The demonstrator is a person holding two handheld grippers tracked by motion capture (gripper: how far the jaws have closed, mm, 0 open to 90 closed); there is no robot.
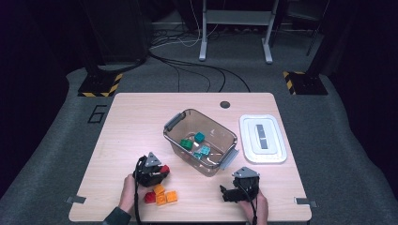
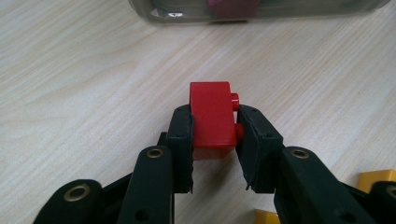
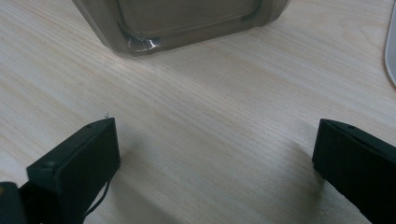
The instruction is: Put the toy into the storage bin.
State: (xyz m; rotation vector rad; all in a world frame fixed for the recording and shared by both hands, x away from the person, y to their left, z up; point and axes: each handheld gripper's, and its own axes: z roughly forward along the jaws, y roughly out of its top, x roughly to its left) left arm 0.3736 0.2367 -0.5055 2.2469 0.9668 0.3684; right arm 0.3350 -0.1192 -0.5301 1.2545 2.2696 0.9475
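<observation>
Red brick (image 2: 211,116) sits clamped in your left gripper (image 2: 214,128), the clear bin (image 1: 201,140) at its 2 o'clock; your right gripper (image 3: 215,154) rests with jaws wide apart.

We're seeing the bin (image 1: 201,140) sitting mid-table (image 1: 141,112), turned at an angle, with four blocks (image 1: 197,144) lying in it. The lid (image 1: 263,138) is lying just right of the bin, apart from it. The left gripper (image 1: 151,172) is sitting near the front edge, left of the bin, with a brick (image 2: 212,119) sticking out between its jaws toward the bin. A cluster of bricks (image 1: 161,196) is lying just in front of that gripper. The right gripper (image 1: 240,186) is resting front right, before the bin's near corner.
</observation>
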